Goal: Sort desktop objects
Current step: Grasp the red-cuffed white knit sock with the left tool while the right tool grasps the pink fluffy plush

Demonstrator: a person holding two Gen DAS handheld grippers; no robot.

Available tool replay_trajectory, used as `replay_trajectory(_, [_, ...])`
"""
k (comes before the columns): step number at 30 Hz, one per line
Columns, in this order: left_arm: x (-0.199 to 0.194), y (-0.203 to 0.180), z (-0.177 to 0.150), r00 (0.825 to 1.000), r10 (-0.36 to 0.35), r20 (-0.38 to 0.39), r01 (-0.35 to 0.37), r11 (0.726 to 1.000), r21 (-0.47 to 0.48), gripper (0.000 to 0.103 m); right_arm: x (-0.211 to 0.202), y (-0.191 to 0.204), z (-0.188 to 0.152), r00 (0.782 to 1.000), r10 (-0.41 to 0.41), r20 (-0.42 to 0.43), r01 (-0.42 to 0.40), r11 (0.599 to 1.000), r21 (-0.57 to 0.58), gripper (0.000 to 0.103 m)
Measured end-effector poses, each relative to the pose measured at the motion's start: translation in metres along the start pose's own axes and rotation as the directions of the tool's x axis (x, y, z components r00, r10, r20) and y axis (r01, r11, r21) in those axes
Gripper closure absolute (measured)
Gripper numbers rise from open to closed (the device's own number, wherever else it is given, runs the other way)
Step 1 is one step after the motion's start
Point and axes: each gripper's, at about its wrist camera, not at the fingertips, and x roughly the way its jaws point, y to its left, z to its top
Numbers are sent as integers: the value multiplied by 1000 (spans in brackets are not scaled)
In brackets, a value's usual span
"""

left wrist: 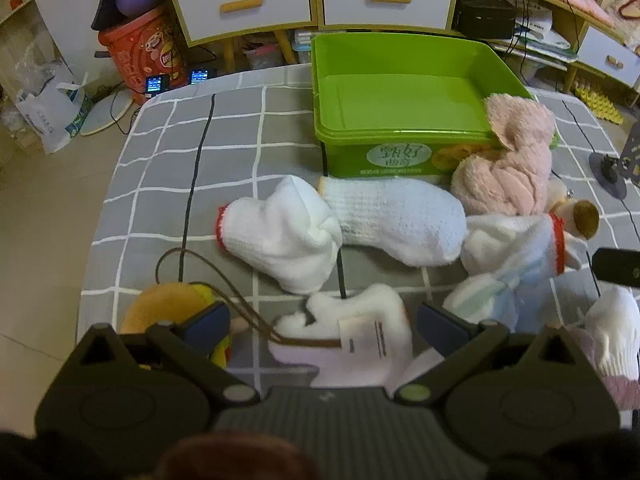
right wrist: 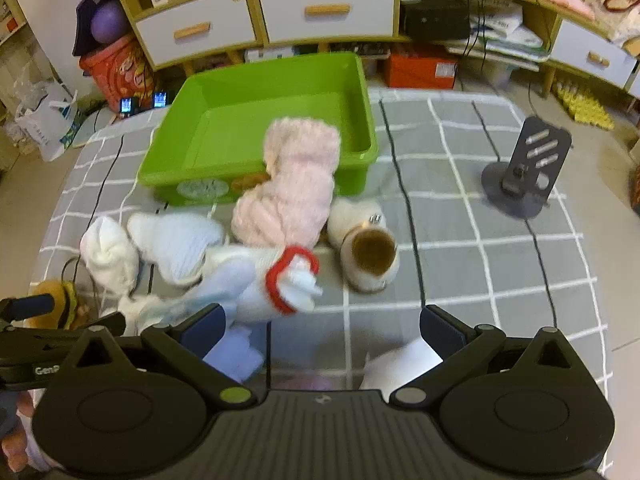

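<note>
Pink plush (right wrist: pixel 294 184) against green bin (right wrist: pixel 256 80)

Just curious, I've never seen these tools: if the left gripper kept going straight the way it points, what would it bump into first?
Probably the white plush piece with a paper tag, lying between the open left gripper tips on the checked cloth. Depth is hard to judge.

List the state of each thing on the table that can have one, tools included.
Green bin: upright, open, empty inside.
Pink plush item: leaning against the bin's front rim, outside it.
White glove with red cuff: crumpled on the cloth.
White knit sock: lying flat.
Small plush dog: lying on its side.
Left tool: open, holding nothing.
Right tool: open, holding nothing.
</note>
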Motion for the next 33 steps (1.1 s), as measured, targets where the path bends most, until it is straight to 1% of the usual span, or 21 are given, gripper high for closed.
replay_trajectory(3, [5,8,4,1000,-12,21,12,1000,-21,1,4,-4,6,1000,-5,25,5,1000,16,0])
replay_trajectory(7, [12,18,11,997,-35,65,38,998,-52,0,10,-9,12,994,5,105,-9,999,36,0])
replay_trajectory(9, [17,25,16,997,-52,58,57,995,-84,1,17,-10,16,995,8,103,-12,999,39,0])
replay_trajectory(12, [22,38,22,995,-89,53,96,986,-138,1,27,-18,21,994,73,79,-81,992,102,0])
replay_trajectory(13, [23,41,24,994,-94,52,101,984,-147,1,31,-23,23,993,104,61,-111,985,135,0])
replay_trajectory(15, [24,49,27,994,-94,58,102,981,-164,1,38,-32,25,990,137,38,-142,966,216,0])
replay_trajectory(17, [25,56,30,993,-86,87,101,976,-192,1,42,-42,26,981,186,58,-195,939,282,0])
replay_trajectory(19, [25,61,33,991,-94,100,114,969,-220,1,45,-47,29,977,194,86,-212,925,315,2])
replay_trajectory(20, [25,62,35,989,-113,98,133,966,-224,1,47,-48,31,977,193,95,-214,923,321,3])
replay_trajectory(22, [24,63,37,980,-162,116,184,958,-218,1,51,-46,35,972,206,113,-232,917,324,9])
replay_trajectory(25, [24,64,37,974,-184,132,209,954,-214,1,53,-35,37,960,250,125,-276,920,279,16])
replay_trajectory(28, [27,68,35,969,-207,133,232,948,-216,1,57,-22,38,959,258,118,-279,933,226,21])
replay_trajectory(30, [32,73,33,968,-213,133,239,944,-227,1,62,-13,38,962,248,113,-265,945,191,21])
replay_trajectory(33, [45,77,30,974,-200,103,219,946,-241,1,73,-5,37,965,243,101,-256,955,149,21])
